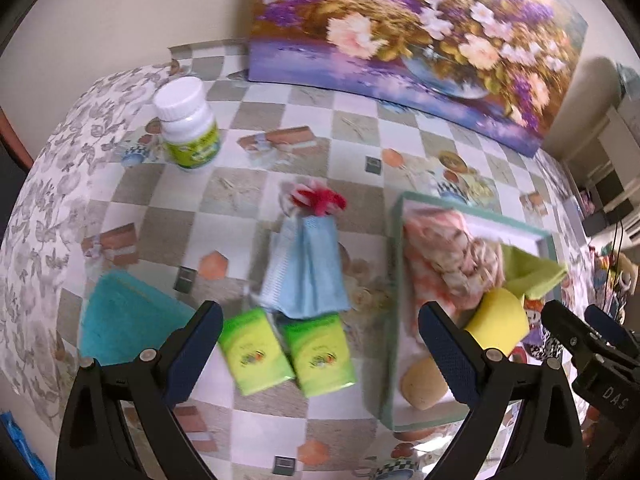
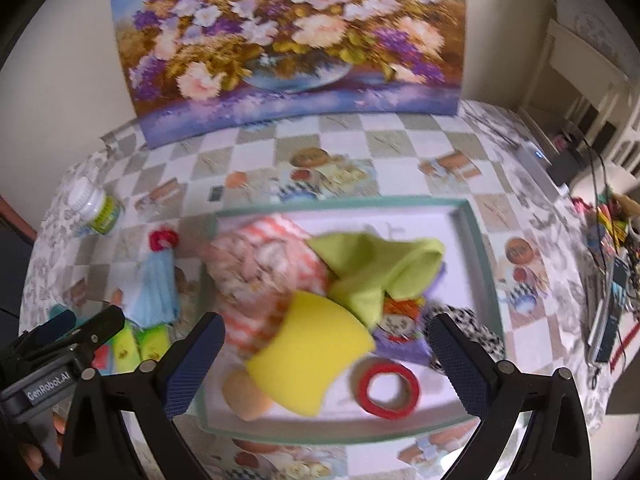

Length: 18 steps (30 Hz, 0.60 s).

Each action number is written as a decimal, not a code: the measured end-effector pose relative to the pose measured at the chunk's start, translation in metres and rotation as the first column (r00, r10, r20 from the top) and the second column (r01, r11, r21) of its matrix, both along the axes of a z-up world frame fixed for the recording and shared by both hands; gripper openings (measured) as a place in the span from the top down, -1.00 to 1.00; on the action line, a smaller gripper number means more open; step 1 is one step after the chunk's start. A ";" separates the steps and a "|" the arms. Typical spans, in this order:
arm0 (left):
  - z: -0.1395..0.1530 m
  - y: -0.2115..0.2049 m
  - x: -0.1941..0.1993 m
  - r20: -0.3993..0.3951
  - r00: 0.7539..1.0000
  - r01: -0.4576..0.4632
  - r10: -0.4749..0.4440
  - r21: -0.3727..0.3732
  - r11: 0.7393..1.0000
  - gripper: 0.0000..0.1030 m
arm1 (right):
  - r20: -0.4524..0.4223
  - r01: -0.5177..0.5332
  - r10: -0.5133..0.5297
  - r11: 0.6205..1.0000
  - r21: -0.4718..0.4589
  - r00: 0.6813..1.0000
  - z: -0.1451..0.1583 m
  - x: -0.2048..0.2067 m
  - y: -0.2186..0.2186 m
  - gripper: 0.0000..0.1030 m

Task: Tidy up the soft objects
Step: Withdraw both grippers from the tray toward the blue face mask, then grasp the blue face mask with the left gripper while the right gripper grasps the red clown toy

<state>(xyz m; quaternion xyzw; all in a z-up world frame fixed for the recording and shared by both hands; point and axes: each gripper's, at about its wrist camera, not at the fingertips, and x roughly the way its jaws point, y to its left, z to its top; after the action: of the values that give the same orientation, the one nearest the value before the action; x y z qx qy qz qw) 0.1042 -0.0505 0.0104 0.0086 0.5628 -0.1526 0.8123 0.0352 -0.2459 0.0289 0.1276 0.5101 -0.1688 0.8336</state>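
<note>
Both tools gape empty: the left tool [image 1: 320, 344] hangs over two green tissue packs [image 1: 286, 350] on the checkered worktop [image 1: 256, 184], the right tool [image 2: 326, 354] over the pale green tray [image 2: 478, 240]; a floral painting [image 2: 288, 40] leans on the wall behind; motion blurs the tray's heap; the yellow sponge [image 2: 312, 354] lies between the right tool's fingers, untouched, beside a lime cloth [image 2: 376, 268]

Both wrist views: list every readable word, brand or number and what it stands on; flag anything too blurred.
"DAS": on the right gripper's body, left wrist view.
"GenRobot.AI": on the left gripper's body, right wrist view.
White bottle: green label print too blurred.
Two green tissue packs: logo print too blurred.
</note>
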 end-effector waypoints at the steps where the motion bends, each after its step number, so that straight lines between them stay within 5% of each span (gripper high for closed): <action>1: 0.002 0.004 0.005 -0.005 1.000 -0.003 0.003 -0.003 1.000 -0.91 | 0.007 -0.011 0.011 1.000 0.007 1.000 0.000 0.004 0.004 -1.00; 18: -0.016 0.037 0.069 -0.193 0.981 -0.028 0.026 -0.007 1.000 -0.91 | -0.035 -0.176 0.179 0.982 0.074 0.983 -0.037 0.058 0.063 -0.99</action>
<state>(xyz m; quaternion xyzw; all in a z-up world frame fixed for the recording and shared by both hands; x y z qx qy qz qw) 0.1728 -0.0138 -0.0054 -0.0180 0.6382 -0.1443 0.7560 0.0936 -0.1831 -0.0079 0.1076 0.5424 -0.0782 0.8295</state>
